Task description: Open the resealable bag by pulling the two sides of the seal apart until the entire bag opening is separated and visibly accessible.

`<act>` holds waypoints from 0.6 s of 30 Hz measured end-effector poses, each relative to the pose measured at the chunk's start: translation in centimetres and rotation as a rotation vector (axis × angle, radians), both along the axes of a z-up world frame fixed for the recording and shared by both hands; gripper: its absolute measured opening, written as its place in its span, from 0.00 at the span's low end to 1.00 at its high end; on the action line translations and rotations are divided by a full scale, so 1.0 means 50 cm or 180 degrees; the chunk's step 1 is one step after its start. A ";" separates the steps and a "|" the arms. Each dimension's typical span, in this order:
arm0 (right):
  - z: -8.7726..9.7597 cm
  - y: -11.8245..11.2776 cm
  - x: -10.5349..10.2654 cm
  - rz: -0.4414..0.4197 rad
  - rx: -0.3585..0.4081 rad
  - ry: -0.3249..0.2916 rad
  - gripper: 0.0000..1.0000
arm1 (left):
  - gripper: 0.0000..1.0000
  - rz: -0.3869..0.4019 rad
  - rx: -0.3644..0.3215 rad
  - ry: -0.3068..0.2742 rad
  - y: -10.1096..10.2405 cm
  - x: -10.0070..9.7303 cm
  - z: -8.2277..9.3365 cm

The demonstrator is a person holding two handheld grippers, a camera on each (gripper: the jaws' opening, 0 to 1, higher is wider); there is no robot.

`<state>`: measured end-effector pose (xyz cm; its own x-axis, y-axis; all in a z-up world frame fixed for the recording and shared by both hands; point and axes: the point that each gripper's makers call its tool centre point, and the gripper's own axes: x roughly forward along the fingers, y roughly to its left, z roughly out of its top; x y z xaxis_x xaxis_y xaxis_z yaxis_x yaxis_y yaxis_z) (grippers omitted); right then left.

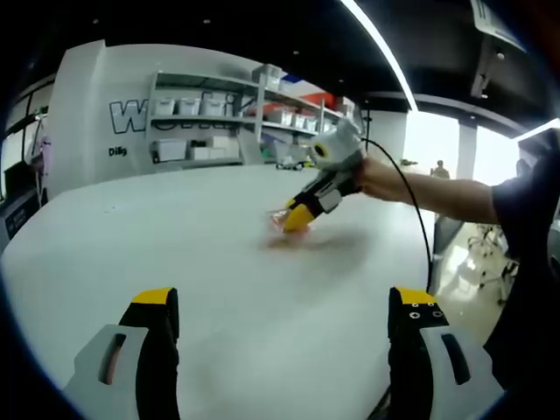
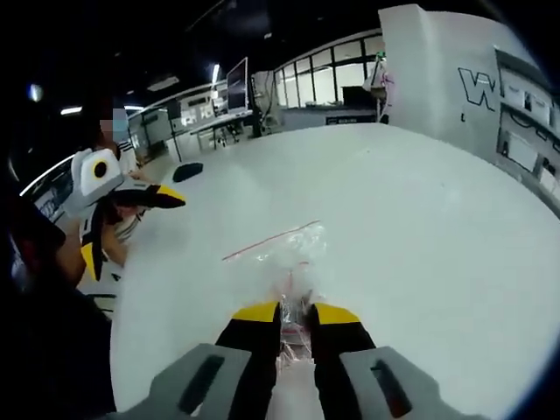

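A clear resealable bag [image 2: 284,254] with a red seal strip lies on the white table [image 2: 420,227], its seal end pointing away from my right gripper. My right gripper [image 2: 295,317] is shut on the bag's near edge, with crumpled plastic pinched between the yellow-tipped jaws. In the left gripper view that same gripper [image 1: 297,217] reaches in from the right, held by a hand, its tips down on the pinkish bag [image 1: 280,217]. My left gripper [image 1: 286,302] hovers open over the table [image 1: 175,227], well short of the bag, with nothing between its jaws. It appears at the left as the left gripper [image 2: 131,197], jaws spread.
Shelves with white bins [image 1: 219,114] stand against the wall beyond the table's far edge. A person's forearm [image 1: 437,188] and trailing cable cross in from the right. Desks with monitors [image 2: 232,96] stand past the table, and a dark object [image 2: 186,171] is near its rim.
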<state>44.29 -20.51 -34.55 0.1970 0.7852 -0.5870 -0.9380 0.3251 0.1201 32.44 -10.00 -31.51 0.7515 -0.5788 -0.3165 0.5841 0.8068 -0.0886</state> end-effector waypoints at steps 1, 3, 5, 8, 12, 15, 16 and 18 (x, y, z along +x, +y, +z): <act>0.000 0.000 -0.002 0.0002 0.0002 0.0002 0.09 | 0.99 0.0000 -0.0003 0.0001 -0.001 0.000 0.000; 0.000 -0.002 -0.004 -0.0006 0.0014 0.0005 0.09 | 0.99 -0.0002 0.0001 -0.0001 -0.001 0.000 0.001; 0.001 -0.003 -0.009 -0.0010 0.0041 0.0029 0.09 | 0.99 -0.0004 0.0000 0.0003 -0.001 0.000 0.001; 0.000 -0.005 -0.015 -0.0013 0.0067 0.0046 0.09 | 0.99 -0.0009 0.0006 0.0008 -0.003 0.000 0.000; 0.000 -0.007 -0.025 -0.0014 0.0106 0.0063 0.09 | 0.99 -0.0013 0.0007 0.0008 -0.005 0.001 0.000; 0.000 -0.008 -0.029 -0.0019 0.0126 0.0074 0.09 | 0.99 -0.0017 0.0012 0.0008 -0.007 0.000 0.000; 0.001 -0.009 -0.030 -0.0022 0.0132 0.0071 0.09 | 0.99 -0.0017 0.0013 0.0008 -0.007 0.000 0.000; 0.002 -0.011 -0.033 -0.0025 0.0141 0.0076 0.09 | 0.99 -0.0020 0.0014 0.0009 -0.007 0.001 0.000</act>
<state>42.63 -21.06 -34.46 0.1896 0.8090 -0.5563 -0.9322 0.3262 0.1567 32.48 -10.37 -31.51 0.7471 -0.5820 -0.3212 0.5888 0.8036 -0.0867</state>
